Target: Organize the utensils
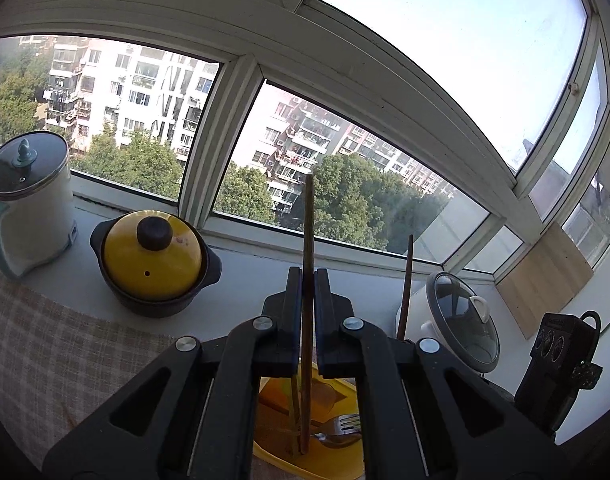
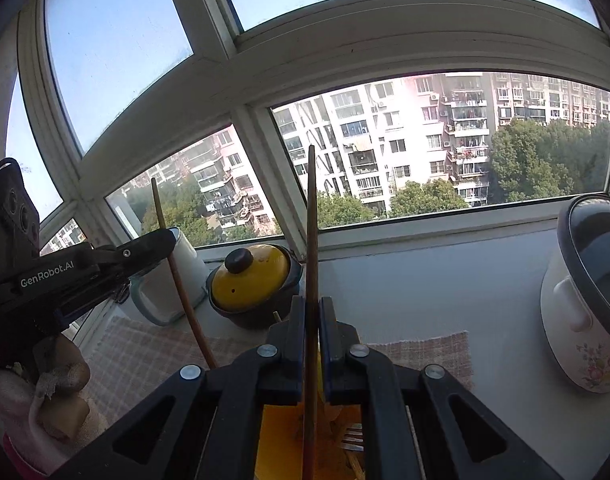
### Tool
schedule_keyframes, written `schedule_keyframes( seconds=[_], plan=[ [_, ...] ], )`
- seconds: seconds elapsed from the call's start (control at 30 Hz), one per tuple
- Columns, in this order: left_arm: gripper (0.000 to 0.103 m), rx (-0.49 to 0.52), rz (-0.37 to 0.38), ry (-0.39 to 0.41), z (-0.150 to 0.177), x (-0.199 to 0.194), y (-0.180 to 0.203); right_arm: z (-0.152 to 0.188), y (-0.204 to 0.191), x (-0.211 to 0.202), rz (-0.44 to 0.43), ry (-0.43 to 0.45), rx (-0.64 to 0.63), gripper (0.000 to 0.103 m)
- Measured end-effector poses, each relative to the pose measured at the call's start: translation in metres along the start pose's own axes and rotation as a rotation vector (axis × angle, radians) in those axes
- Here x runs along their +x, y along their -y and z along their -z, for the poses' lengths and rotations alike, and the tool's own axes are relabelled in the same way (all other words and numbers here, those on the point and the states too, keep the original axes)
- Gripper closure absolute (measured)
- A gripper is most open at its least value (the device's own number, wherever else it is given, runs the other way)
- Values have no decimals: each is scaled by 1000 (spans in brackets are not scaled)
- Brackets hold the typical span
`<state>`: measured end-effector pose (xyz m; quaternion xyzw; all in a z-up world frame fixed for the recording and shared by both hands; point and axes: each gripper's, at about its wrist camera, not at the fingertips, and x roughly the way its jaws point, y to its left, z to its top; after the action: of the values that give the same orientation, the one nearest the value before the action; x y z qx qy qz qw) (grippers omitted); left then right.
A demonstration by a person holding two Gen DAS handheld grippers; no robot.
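My left gripper (image 1: 308, 276) is shut on a brown wooden chopstick (image 1: 308, 224) that stands upright through its jaws. My right gripper (image 2: 312, 304) is shut on a second brown chopstick (image 2: 312, 220), also upright. Both chopsticks reach down into a yellow tray (image 1: 273, 454) below the grippers; the tray also shows in the right wrist view (image 2: 277, 440). A metal fork (image 1: 345, 428) lies in the tray, seen too in the right wrist view (image 2: 353, 438). In the right wrist view the left gripper (image 2: 167, 240) holds its chopstick (image 2: 173, 268) at left. The right gripper's chopstick (image 1: 405, 284) shows in the left view.
A yellow-lidded dark pot (image 1: 153, 260) and a white kettle (image 1: 29, 200) stand on the windowsill. A white floral pot with a glass lid (image 2: 585, 300) stands at right. A checked cloth (image 1: 57, 360) covers the table. A wooden board (image 1: 545, 276) leans at the wall.
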<state>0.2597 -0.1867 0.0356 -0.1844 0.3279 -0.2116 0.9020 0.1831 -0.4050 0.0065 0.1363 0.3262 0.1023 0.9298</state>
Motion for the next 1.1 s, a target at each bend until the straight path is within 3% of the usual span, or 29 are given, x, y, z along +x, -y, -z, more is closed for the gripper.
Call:
schedule_keyframes(
  seconds=[0.43, 0.93, 1.03, 1.1],
  plan=[
    [100, 6, -2, -59, 20, 16, -5, 20, 11, 18, 19, -37, 31, 99],
    [100, 1, -5, -114, 42, 11, -10, 45, 14, 8, 52, -75, 40, 98],
    [100, 4, 0, -115, 43, 6, -9, 48, 11, 5, 58, -80, 35, 93],
    [100, 7, -1, -118, 44, 3, -8, 49, 9, 1, 67, -70, 31, 69]
  ],
)
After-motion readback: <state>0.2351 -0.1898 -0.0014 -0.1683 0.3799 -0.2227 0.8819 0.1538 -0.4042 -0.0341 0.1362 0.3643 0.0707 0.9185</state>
